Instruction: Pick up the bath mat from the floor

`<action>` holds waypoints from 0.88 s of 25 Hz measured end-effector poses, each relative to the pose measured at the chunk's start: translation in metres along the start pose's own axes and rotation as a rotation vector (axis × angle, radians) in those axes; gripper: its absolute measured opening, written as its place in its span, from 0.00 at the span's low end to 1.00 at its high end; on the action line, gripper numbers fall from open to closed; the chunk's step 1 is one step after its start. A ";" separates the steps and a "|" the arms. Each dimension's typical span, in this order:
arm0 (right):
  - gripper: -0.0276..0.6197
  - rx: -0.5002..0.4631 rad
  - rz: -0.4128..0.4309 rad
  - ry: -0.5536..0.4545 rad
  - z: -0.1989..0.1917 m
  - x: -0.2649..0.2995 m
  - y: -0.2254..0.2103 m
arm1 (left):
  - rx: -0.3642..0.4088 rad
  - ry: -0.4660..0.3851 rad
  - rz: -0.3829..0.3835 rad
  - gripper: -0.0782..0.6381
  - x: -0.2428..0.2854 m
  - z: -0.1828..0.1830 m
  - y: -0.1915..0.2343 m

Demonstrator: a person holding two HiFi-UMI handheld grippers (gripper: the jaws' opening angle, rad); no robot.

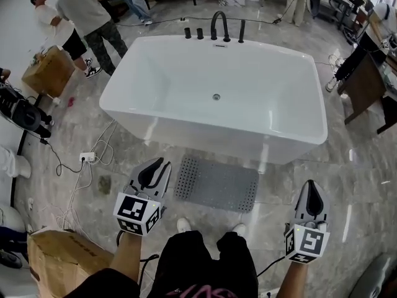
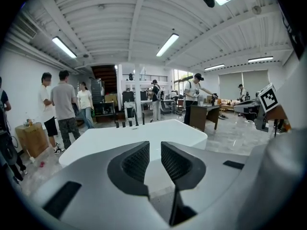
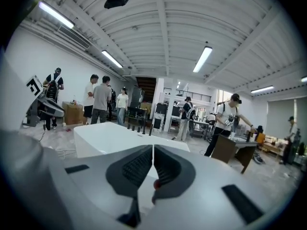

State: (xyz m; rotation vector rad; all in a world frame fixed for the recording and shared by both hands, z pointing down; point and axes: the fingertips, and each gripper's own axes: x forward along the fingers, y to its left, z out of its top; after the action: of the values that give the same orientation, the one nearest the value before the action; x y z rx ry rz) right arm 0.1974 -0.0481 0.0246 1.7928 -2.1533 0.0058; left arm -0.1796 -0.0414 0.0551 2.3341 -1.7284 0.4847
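The grey perforated bath mat (image 1: 216,184) lies flat on the marble floor, right against the front of the white bathtub (image 1: 144,128). My left gripper (image 1: 162,164) hovers above the floor just left of the mat's left edge. Its jaws stand almost together with only a thin slit, and nothing is between them. My right gripper (image 1: 310,184) hangs well to the right of the mat, shut and empty. Both gripper views look level across the room over the bathtub (image 2: 120,138) (image 3: 105,135), past the left gripper (image 2: 154,159) and the right gripper (image 3: 153,162). The mat does not show in them.
The wearer's white shoes (image 1: 183,224) stand just behind the mat. A cardboard box (image 1: 59,262) sits at the lower left, with a power strip (image 1: 87,158) and cables on the floor left of the tub. People (image 1: 87,17) stand at the back left, and a dark desk (image 1: 366,85) at the right.
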 end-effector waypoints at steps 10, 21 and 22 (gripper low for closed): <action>0.07 -0.004 0.012 0.044 -0.102 0.038 0.015 | -0.044 0.026 0.071 0.22 0.035 -0.101 0.022; 0.07 0.016 0.034 0.082 -0.225 0.107 0.045 | -0.030 0.088 0.084 0.22 0.109 -0.236 0.037; 0.07 0.018 0.040 0.080 -0.233 0.114 0.047 | -0.023 0.091 0.085 0.22 0.117 -0.247 0.039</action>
State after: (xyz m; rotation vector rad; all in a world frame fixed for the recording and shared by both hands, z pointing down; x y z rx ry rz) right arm 0.1944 -0.0972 0.2840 1.7287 -2.1390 0.1059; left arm -0.2211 -0.0709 0.3261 2.1942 -1.7869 0.5731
